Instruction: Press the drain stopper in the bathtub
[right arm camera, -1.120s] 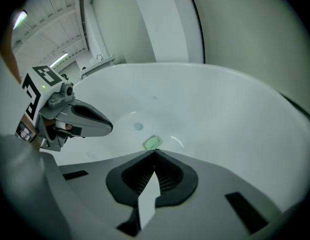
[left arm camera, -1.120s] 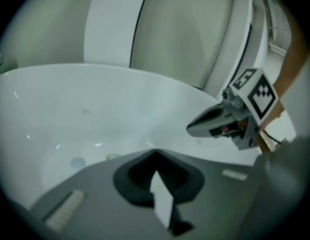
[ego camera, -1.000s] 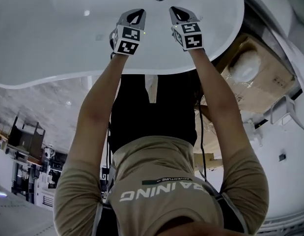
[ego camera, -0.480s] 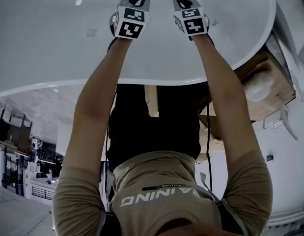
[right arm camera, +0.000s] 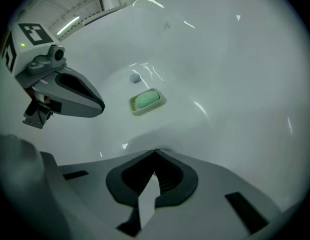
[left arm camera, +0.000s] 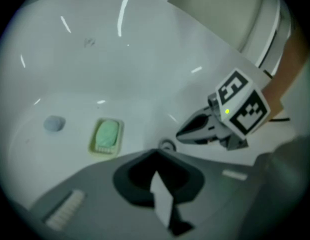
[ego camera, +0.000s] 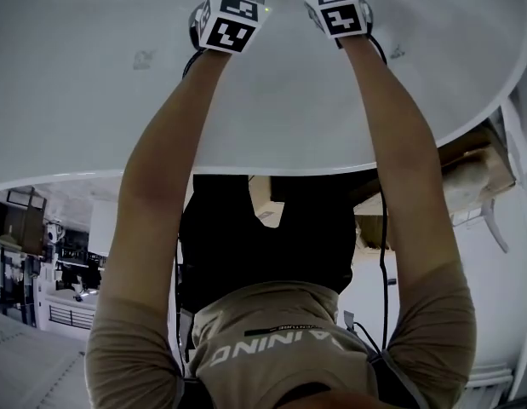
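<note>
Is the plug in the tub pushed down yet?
Not yet, it seems. Done: the left gripper and the right gripper are both down inside the bathtub, jaws shut. In hand: in the left gripper view, the right gripper's tip sits close beside the drain stopper, seemingly not quite touching it. Left: pushing down on the stopper itself.
</note>
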A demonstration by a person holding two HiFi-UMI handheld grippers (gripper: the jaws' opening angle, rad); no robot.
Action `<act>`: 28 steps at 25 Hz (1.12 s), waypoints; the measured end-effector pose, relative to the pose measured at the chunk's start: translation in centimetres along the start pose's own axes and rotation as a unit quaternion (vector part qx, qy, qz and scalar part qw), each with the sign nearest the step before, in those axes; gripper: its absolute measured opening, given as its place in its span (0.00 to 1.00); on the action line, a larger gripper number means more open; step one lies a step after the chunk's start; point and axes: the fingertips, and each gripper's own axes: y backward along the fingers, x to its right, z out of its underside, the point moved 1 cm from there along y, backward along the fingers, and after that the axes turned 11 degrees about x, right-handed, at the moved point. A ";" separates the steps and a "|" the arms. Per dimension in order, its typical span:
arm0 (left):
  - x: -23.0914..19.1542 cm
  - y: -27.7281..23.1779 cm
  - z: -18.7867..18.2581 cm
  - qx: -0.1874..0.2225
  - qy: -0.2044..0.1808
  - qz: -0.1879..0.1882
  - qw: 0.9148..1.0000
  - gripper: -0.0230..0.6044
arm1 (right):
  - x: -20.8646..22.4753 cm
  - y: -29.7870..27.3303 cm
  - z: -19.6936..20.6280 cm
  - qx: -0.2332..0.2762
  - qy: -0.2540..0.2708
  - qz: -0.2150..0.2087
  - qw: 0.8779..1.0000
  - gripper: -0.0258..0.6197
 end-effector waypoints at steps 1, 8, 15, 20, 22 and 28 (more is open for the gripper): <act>-0.2 -0.5 0.4 -0.001 0.002 -0.001 1.000 0.04 | 0.1 -0.4 0.5 -0.006 -0.001 0.000 1.000 0.05; -0.6 -2.9 2.6 -0.020 -0.008 0.014 1.000 0.04 | 1.2 -3.8 3.4 -0.063 0.024 -0.003 0.998 0.05; -1.3 -4.2 3.6 -0.029 -0.005 0.020 0.999 0.04 | 1.5 -5.8 4.3 -0.090 0.014 -0.004 0.996 0.05; -1.6 -4.8 3.5 -0.028 0.001 0.020 0.999 0.04 | 1.8 -6.3 4.4 -0.094 0.000 0.008 0.996 0.05; -1.5 -4.9 3.7 -0.030 0.004 0.021 0.999 0.04 | 1.7 -6.2 4.4 -0.095 0.004 0.014 0.995 0.05; -1.8 -5.1 3.5 -0.027 0.016 0.014 0.999 0.04 | 1.6 -6.6 3.9 -0.116 0.076 0.013 0.990 0.05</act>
